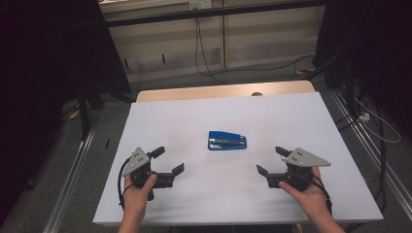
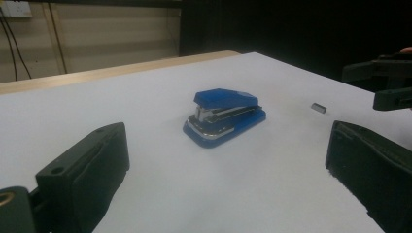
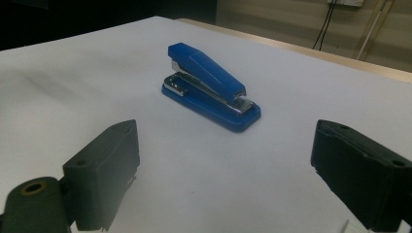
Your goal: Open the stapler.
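Both tongs (image 1: 170, 160) (image 1: 270, 160) wide open, empty-jawed.

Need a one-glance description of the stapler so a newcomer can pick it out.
Start at the white table. Near its middle, ahead of and between the left tool and right tool, lies the blue stapler. It is the only blue thing there, with a silver metal strip under its closed top.

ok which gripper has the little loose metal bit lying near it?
The right gripper. The small grey piece lies on the white table between it and the blue stapler; the left gripper sits across, on the stapler's other side.
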Demonstrator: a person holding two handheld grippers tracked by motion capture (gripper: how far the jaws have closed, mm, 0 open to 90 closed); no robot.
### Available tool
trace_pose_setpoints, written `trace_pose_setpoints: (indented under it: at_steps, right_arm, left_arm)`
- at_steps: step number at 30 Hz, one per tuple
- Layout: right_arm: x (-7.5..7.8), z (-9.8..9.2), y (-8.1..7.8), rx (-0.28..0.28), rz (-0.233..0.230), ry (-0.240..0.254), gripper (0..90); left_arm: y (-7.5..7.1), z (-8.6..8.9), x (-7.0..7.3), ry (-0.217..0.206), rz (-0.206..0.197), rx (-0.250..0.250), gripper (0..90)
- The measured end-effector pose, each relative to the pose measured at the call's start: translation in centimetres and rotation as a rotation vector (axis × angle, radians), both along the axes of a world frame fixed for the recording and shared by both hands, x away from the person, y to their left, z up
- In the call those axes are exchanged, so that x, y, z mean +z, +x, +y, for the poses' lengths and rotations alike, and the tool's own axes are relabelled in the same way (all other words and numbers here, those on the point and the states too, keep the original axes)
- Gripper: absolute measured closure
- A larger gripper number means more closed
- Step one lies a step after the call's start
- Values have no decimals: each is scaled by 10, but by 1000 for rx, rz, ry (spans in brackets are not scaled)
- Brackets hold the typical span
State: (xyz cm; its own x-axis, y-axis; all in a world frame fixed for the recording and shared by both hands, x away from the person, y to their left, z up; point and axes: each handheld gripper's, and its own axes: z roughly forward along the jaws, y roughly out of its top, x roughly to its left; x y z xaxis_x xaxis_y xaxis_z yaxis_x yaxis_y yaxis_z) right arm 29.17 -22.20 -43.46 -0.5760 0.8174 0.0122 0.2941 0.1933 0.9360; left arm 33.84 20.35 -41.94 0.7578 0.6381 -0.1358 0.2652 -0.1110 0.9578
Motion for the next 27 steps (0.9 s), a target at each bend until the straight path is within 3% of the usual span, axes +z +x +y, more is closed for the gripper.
trace_pose_setpoints:
  at_steps: [13,27]
  right_arm:
    - [-1,27,19,38,25,18,100]
    - [-1,43,36,50,49,28,123]
  left_arm:
    - [9,-10,-1,5,13,-17,21]
    - [23,-20,-1,5,23,-24,21]
